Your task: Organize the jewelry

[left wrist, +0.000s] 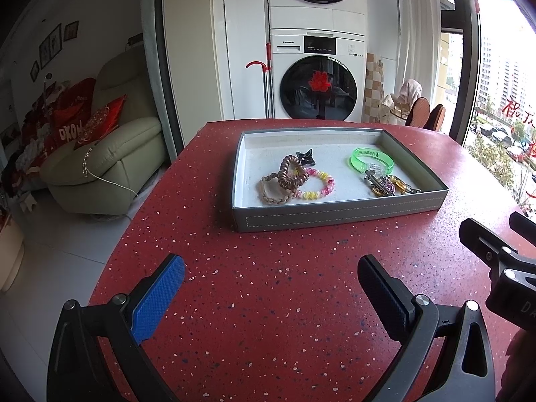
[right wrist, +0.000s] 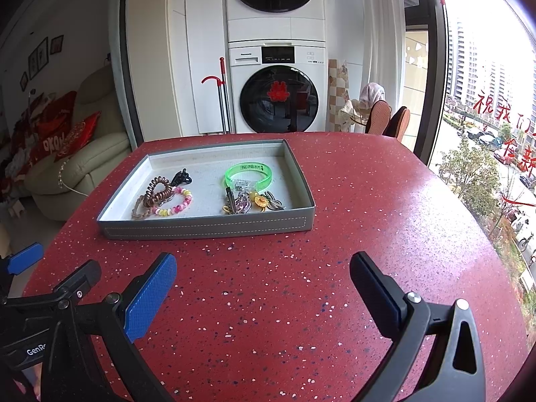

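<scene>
A grey tray (left wrist: 338, 216) (right wrist: 207, 226) stands on the red speckled table (left wrist: 268, 284) (right wrist: 301, 284). In it lie a brown spiral hair tie (left wrist: 292, 172) (right wrist: 160, 191), a braided beige band (left wrist: 272, 192), a pink and yellow bead bracelet (left wrist: 318, 185) (right wrist: 176, 202), a black claw clip (left wrist: 305, 157) (right wrist: 182, 177), a green bangle (left wrist: 372, 161) (right wrist: 249, 175) and a heap of hair clips (left wrist: 390, 186) (right wrist: 251, 202). My left gripper (left wrist: 271, 288) is open and empty, short of the tray. My right gripper (right wrist: 263, 284) is open and empty, also short of the tray.
The right gripper's body (left wrist: 502, 261) shows at the left wrist view's right edge; the left gripper (right wrist: 26, 258) shows at the right wrist view's left edge. Beyond the table stand stacked washing machines (left wrist: 316, 77), a beige sofa (left wrist: 110, 154) and a window (right wrist: 485, 134).
</scene>
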Demonstrator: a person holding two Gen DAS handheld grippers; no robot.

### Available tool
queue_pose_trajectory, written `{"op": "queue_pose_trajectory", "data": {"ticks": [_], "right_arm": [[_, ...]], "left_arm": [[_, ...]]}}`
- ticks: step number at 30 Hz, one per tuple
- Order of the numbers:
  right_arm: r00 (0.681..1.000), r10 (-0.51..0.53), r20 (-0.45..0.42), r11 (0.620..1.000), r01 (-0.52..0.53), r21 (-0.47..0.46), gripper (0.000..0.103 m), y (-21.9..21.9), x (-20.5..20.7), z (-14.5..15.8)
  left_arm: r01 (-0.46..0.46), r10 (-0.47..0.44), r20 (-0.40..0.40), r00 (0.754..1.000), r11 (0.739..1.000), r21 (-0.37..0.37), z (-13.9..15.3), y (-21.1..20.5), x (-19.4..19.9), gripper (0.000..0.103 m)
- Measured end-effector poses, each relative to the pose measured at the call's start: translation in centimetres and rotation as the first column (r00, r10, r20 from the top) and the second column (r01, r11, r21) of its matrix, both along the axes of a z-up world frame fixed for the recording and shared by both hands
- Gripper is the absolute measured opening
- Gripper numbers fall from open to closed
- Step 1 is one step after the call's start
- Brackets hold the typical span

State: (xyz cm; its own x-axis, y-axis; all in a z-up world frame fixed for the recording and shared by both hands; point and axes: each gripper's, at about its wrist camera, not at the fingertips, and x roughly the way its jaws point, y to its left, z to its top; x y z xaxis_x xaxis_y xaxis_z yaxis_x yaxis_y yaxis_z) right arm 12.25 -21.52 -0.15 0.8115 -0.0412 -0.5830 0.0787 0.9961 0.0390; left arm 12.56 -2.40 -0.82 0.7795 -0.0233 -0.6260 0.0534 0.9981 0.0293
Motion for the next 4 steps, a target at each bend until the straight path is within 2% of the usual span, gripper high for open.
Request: {"op": "queue_pose_trajectory", "data": {"ticks": [4], "right_arm": [[1.000, -0.001, 0.000, 1.000, 0.001, 0.000, 0.103, 0.10, -0.09, -0.10]], "left_arm": [[0.003, -0.003, -0.002, 1.000, 1.000, 0.020, -0.06, -0.12, 0.04, 0.103]]}}
